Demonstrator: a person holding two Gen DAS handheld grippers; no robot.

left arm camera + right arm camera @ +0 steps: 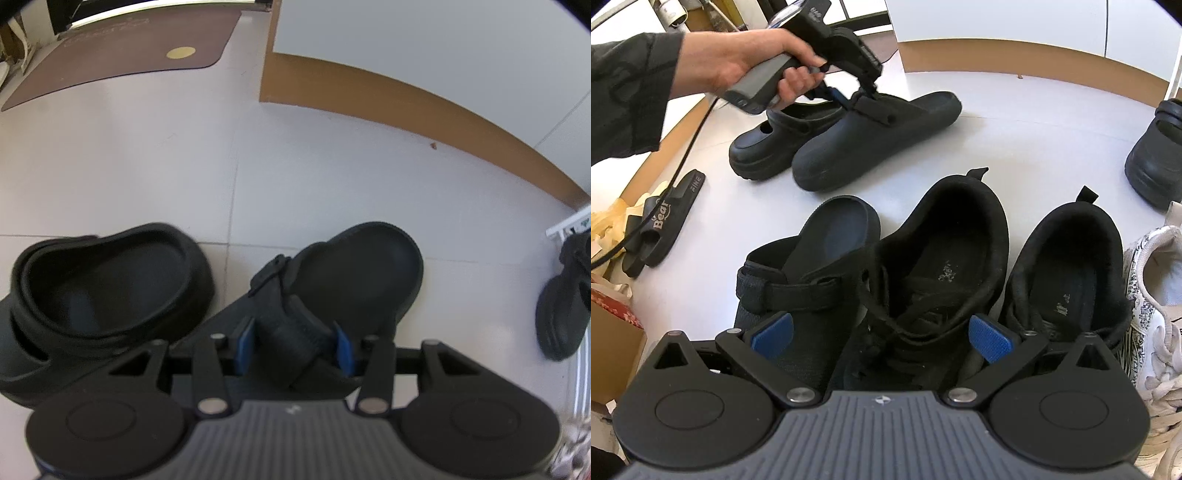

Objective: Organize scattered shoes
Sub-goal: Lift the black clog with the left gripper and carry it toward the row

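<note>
Your left gripper (293, 343) pinches the strap of a dark navy clog (354, 273), both blue pads (243, 343) pressed against the strap's sides; seen from your right wrist, that clog (871, 144) sits on the white floor (147, 166) with its long axis running from toe at lower left to open heel at upper right, close alongside a black clog (768, 147); ahead of it, bare floor stretches to the wood-toned baseboard (443, 122), with a brown mat (122, 51) off to the far left. Your right gripper (882, 332) is spread wide, its pads touching nothing, over a black laced sneaker (934, 273); a strapped navy clog (812, 269) crowds its left side and a second black sneaker (1067, 273) its right, heels pointing away from you; a white sneaker (1152, 302) hems the right edge, and a black slide sandal (661, 218) lies by the left baseboard.
</note>
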